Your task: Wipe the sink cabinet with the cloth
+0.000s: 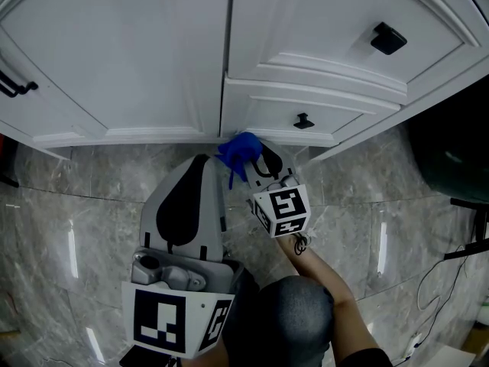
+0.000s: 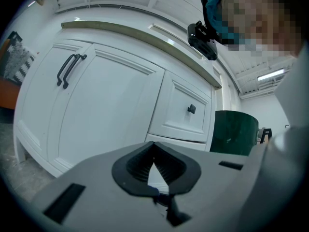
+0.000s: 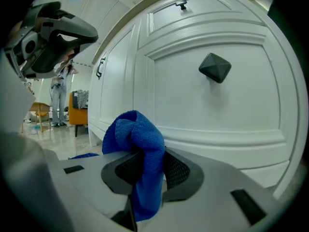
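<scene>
Right claw (image 3: 148, 169) clamped on the blue cloth (image 3: 137, 134), which bunches up above the jaws. Cloth is at the bottom rail of the white sink cabinet (image 1: 137, 52), below the lower drawer with 1 black knob (image 3: 215, 66); contact unclear. Left claw (image 2: 154, 164) pinched together at the tips, nothing between, low over grey marble floor (image 1: 69, 205), apart from the cabinet.

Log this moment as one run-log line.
right gripper: shut on blue cloth | cloth: at sink cabinet base, below knobbed drawer; contact unclear | left gripper: shut, empty, clear of cabinet
</scene>
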A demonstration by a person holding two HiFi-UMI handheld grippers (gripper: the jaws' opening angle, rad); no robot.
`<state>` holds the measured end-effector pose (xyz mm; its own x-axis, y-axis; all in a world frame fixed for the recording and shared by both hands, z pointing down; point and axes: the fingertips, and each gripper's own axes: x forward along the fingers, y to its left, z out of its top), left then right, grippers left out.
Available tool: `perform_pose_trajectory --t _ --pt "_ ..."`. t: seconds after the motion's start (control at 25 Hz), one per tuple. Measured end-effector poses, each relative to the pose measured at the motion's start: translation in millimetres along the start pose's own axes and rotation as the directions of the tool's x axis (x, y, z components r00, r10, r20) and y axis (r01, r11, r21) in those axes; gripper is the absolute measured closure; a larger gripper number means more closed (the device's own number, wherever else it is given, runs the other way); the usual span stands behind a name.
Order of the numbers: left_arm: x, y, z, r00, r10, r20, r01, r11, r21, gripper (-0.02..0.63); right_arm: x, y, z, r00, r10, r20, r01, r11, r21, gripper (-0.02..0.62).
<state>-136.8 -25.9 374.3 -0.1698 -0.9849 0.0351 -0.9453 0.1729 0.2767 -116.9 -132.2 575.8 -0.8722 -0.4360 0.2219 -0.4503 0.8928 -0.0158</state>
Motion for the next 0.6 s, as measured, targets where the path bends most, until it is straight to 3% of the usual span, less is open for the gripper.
perform_pose_trajectory --t 0.6 --pt "3 -6 -3 1.000 -0.012 -0.008 0.012 1.000 0.004 0.606 -14 -24 -4 0.998 -0.057 0.003 0.057 0.998 0.028 0.482"
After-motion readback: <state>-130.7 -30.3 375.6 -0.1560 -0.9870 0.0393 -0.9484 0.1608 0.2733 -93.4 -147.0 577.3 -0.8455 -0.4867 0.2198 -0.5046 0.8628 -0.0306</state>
